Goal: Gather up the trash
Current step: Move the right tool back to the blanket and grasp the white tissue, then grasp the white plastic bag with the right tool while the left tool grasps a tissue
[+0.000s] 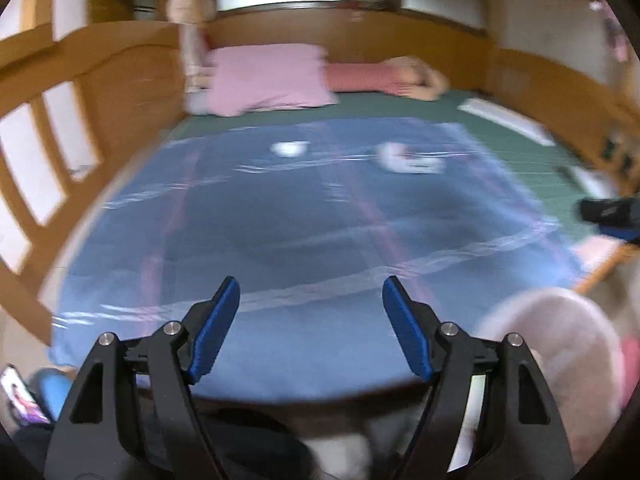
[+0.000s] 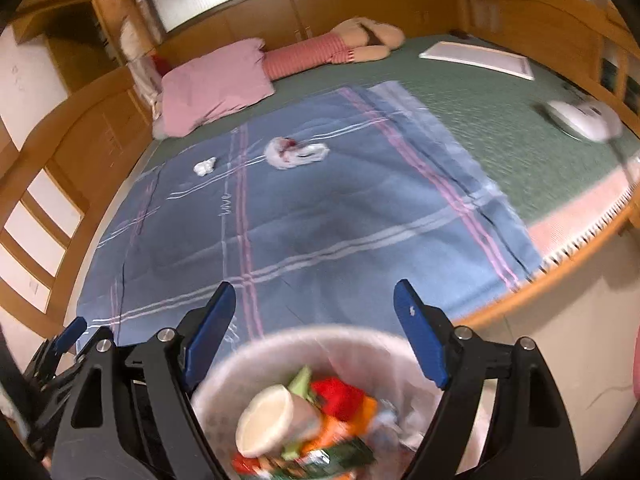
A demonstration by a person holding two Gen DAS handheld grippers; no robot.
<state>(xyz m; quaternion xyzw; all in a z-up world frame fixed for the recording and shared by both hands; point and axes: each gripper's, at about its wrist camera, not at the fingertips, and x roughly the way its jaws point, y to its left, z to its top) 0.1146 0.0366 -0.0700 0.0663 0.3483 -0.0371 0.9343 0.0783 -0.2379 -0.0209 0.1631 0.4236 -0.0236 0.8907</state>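
Note:
Two pieces of trash lie on the blue blanket (image 2: 320, 216) on the bed: a small crumpled white paper (image 2: 205, 167) and a larger white wrapper with red marks (image 2: 296, 152). In the left wrist view they show blurred, the paper (image 1: 290, 148) and the wrapper (image 1: 408, 159). My left gripper (image 1: 311, 296) is open and empty over the near blanket edge. My right gripper (image 2: 315, 304) is open and empty, above a pale trash bin (image 2: 256, 354) holding a paper cup (image 2: 268, 420) and colourful wrappers. The bin (image 1: 560, 344) shows at the right of the left wrist view.
A pink pillow (image 2: 216, 84), a striped plush toy (image 2: 340, 46), a white flat board (image 2: 476, 58) and a white device (image 2: 580, 120) lie on the green bedcover (image 2: 500, 100). Wooden bed frame (image 2: 500, 300) and panels surround it. A phone (image 1: 22, 400) lies low left.

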